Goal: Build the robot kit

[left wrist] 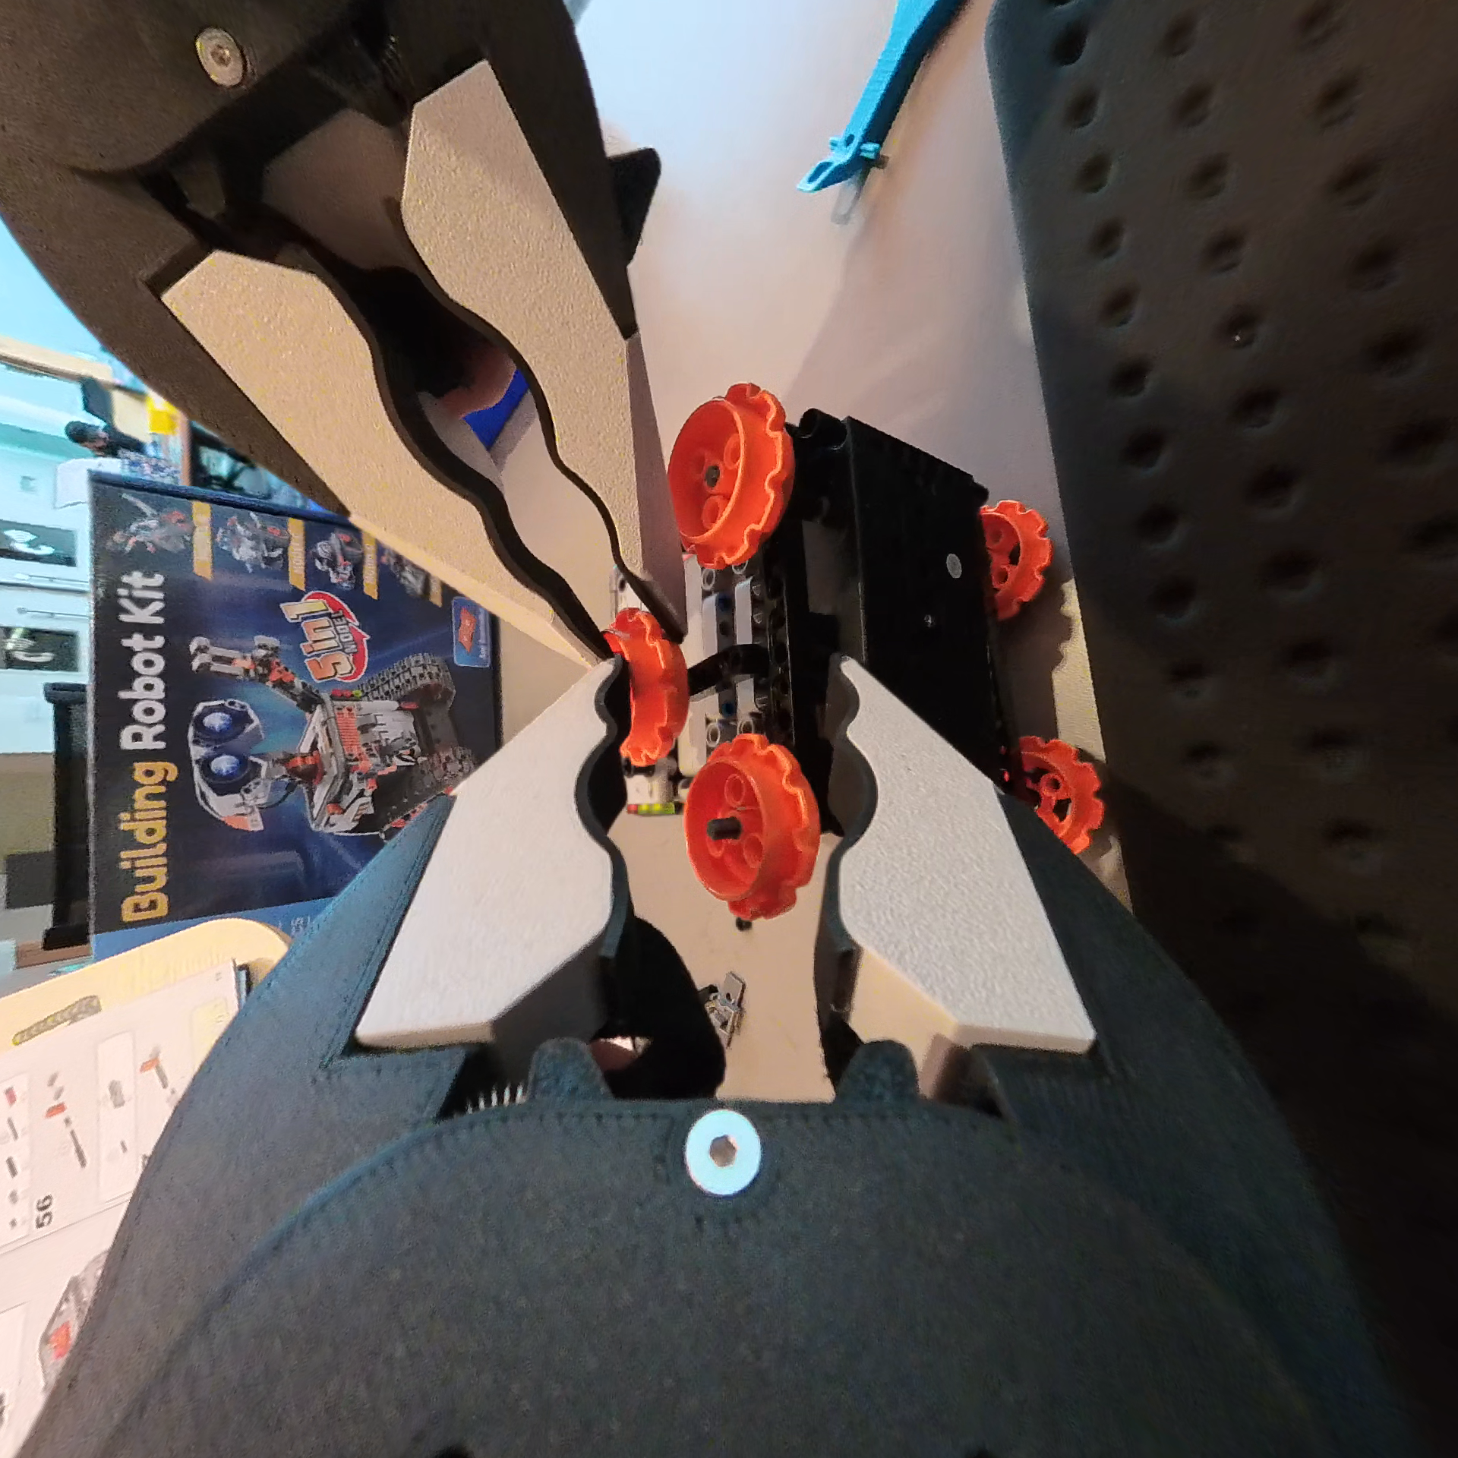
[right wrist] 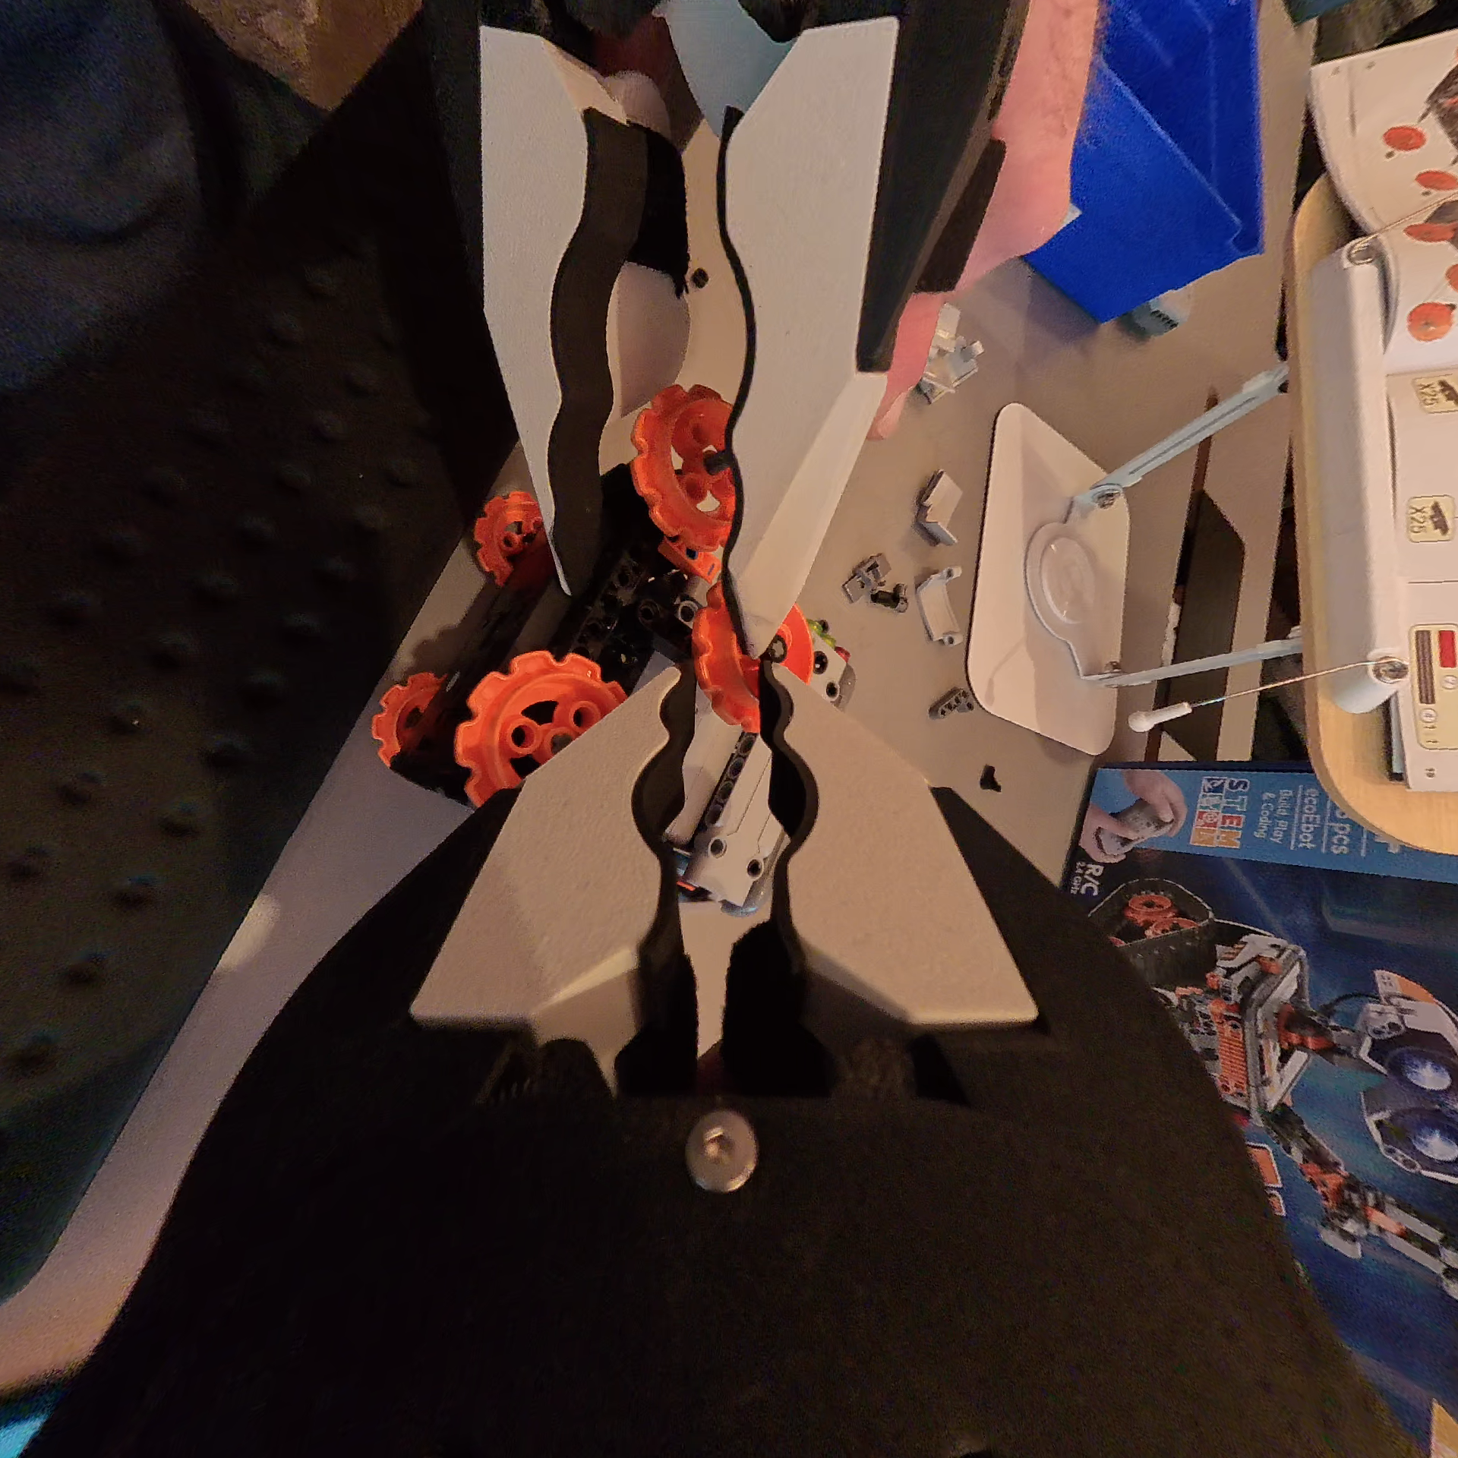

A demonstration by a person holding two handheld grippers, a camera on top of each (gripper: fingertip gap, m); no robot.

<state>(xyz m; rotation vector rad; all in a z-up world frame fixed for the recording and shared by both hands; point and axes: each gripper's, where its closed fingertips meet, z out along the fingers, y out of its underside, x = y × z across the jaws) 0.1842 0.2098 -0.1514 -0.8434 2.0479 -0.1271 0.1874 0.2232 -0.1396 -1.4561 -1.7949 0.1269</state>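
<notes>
A dark dimpled padded surface [left wrist: 1223, 473] is filling the space behind the toy vehicle [left wrist: 907, 568], which is resting on a pale table [left wrist: 749, 197] right at that surface's edge. A blue kit box [left wrist: 276, 710] is standing well off on the vehicle's near side, and an open instruction booklet [left wrist: 95, 1104] is lying near it. A blue bin [right wrist: 1168, 158] and a white tray [right wrist: 1018, 592] are sitting farther from the vehicle.

The vehicle is a black brick-built chassis with orange toothed wheels. In the left wrist view its long axis is running top to bottom, with two large wheels turning their hubs to the camera, so it is lying broadside to the left gripper [left wrist: 726, 671]. A white beam section is sticking out of that near side.

The left gripper's jaws are standing wide apart, straddling that section; whether they are pressing on it cannot be told. The right gripper [right wrist: 724, 682] is clenched edge-on around a smaller orange wheel [left wrist: 651, 694] on the beam section. Loose grey pieces [right wrist: 939, 603] are lying between the vehicle and the tray.
</notes>
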